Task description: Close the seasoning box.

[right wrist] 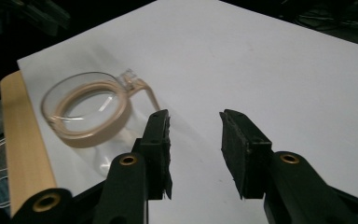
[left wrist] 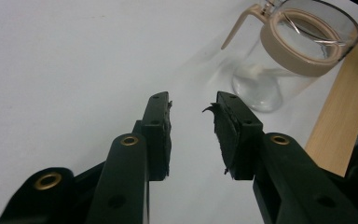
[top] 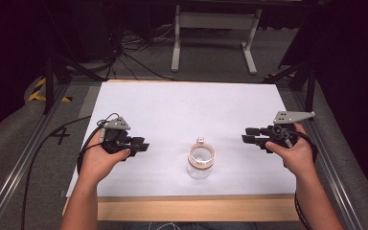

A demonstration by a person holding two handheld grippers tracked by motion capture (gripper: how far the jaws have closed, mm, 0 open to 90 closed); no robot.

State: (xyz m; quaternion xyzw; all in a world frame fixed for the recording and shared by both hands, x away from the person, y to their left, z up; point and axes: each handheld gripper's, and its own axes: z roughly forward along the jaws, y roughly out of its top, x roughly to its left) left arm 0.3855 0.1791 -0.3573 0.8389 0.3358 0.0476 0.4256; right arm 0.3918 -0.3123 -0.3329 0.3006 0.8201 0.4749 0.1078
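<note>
Big white table (top: 172, 110) w/ a wood strip (top: 196, 209) along the near edge. The glass jug (top: 201, 162) stands upright near that edge, about in the middle, tan band round its top, thin handle on the far side. Left gripper (top: 141, 146) sits to the jug's left, right gripper (top: 247, 135) to its right. Both are apart from it, jaws released, w/ nothing between.

Bright overhead light washes the white table sheet (top: 182, 110) evenly while the room behind the two-jaw grippers stays nearly black, the clear glass jug with its beige collar (left wrist: 303, 51) throws a soft faint shadow and glints slightly, and the near black jaws look mildly blurred.
</note>
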